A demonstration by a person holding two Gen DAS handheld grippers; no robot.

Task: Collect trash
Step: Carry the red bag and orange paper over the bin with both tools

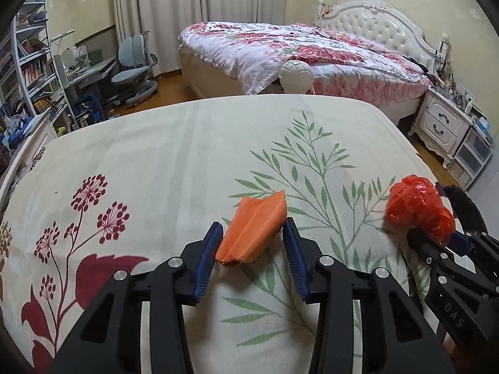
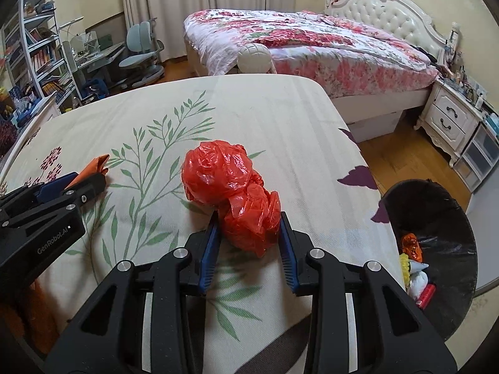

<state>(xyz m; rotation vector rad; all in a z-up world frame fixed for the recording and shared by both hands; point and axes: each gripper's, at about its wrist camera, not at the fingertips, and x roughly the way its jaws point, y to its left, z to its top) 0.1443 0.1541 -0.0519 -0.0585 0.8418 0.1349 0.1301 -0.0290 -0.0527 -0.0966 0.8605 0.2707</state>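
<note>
An orange folded paper [image 1: 249,233] lies on the cream sheet with a plant print [image 1: 187,155]. My left gripper [image 1: 253,227] has its blue pads against both sides of the paper. To the right, a crumpled red plastic bag [image 2: 230,187] rests on the sheet, and my right gripper [image 2: 249,237] is shut on its near end. The red bag [image 1: 418,205] and the right gripper [image 1: 436,238] also show at the right edge of the left wrist view. In the right wrist view the left gripper [image 2: 78,184] and the orange paper [image 2: 95,165] appear at the left.
A black-lined trash bin [image 2: 452,218] holding several pieces of trash stands on the floor off the sheet's right edge. Beyond are a bed with a floral cover [image 2: 312,43], a white nightstand [image 2: 452,121], a desk chair [image 2: 140,50] and bookshelves [image 2: 40,50].
</note>
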